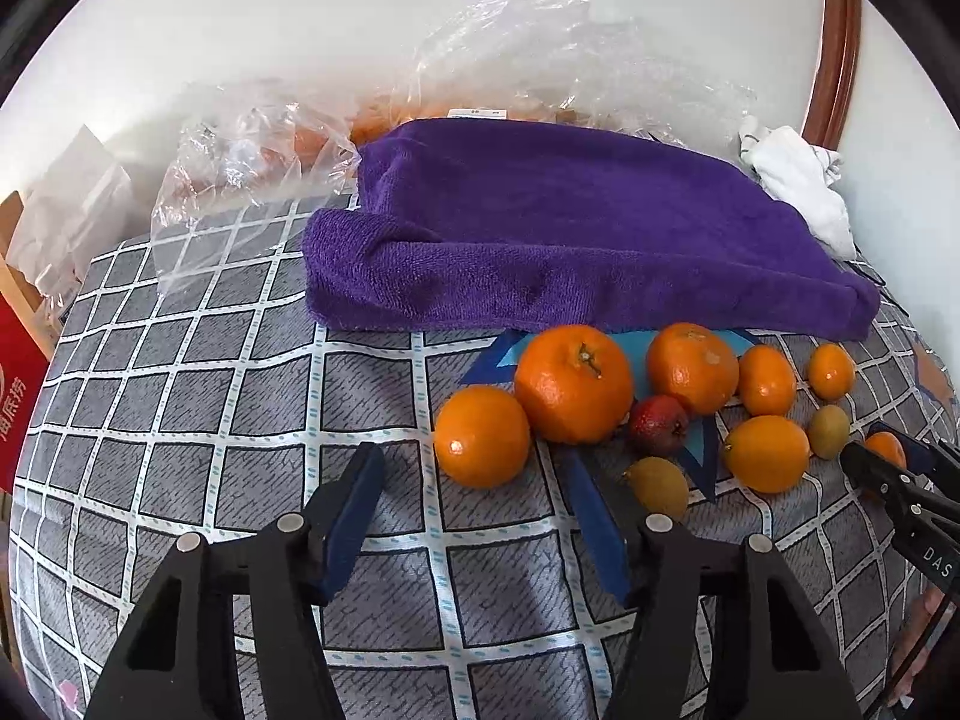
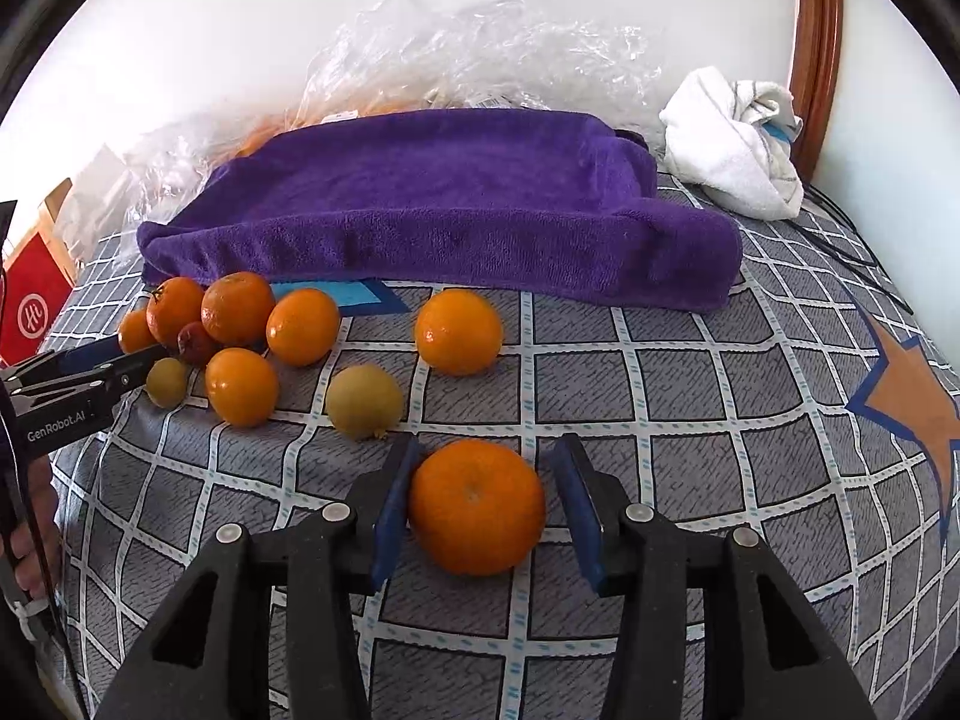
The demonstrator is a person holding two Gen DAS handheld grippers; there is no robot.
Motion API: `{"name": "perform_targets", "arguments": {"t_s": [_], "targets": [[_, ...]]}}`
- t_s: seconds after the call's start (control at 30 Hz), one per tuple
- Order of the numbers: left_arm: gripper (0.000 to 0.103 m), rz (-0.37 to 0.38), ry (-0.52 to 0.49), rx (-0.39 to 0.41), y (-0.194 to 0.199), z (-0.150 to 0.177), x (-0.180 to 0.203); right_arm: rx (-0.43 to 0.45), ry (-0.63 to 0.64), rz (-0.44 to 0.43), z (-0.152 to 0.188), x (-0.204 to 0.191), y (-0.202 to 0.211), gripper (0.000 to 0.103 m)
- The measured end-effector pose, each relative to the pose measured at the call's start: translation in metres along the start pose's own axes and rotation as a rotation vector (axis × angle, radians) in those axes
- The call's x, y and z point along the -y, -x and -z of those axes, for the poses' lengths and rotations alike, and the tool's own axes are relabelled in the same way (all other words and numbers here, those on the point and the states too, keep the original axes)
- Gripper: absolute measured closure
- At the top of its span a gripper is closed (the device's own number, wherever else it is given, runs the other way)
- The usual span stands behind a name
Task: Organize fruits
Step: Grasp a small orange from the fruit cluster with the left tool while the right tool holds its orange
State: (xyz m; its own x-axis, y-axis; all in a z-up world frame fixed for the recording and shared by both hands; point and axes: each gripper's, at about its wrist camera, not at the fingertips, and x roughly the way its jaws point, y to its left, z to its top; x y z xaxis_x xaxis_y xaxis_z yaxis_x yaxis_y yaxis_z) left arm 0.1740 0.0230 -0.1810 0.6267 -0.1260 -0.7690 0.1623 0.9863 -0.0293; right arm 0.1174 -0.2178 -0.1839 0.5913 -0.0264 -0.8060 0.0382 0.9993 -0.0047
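We have the right gripper [image 2: 480, 510], jaws apart, straddling a round orange tangerine [image 2: 477, 507] in front of the folded purple towel [image 2: 438, 204] — an off-centre squeeze could roll it away; the left gripper [image 1: 474, 516], jaws apart, holds nothing.

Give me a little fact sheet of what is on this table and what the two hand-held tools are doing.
surface: checked grey cloth
fruit: cluster of oranges with a small red fruit and yellow-green fruits
behind fruit: purple towel, clear plastic bags, white cloth
left tool: open, nothing between its fingers
right tool: open around one orange, a gap visible on the right side
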Motion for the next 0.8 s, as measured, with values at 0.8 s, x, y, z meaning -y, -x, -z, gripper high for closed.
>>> {"name": "perform_targets", "arguments": {"t_s": [0.8], "targets": [[0.075,0.166,0.138,-0.016,0.014,0.010,-0.019,-0.007,0.003,-0.040,0.002,0.000,0.002,0.044]]}}
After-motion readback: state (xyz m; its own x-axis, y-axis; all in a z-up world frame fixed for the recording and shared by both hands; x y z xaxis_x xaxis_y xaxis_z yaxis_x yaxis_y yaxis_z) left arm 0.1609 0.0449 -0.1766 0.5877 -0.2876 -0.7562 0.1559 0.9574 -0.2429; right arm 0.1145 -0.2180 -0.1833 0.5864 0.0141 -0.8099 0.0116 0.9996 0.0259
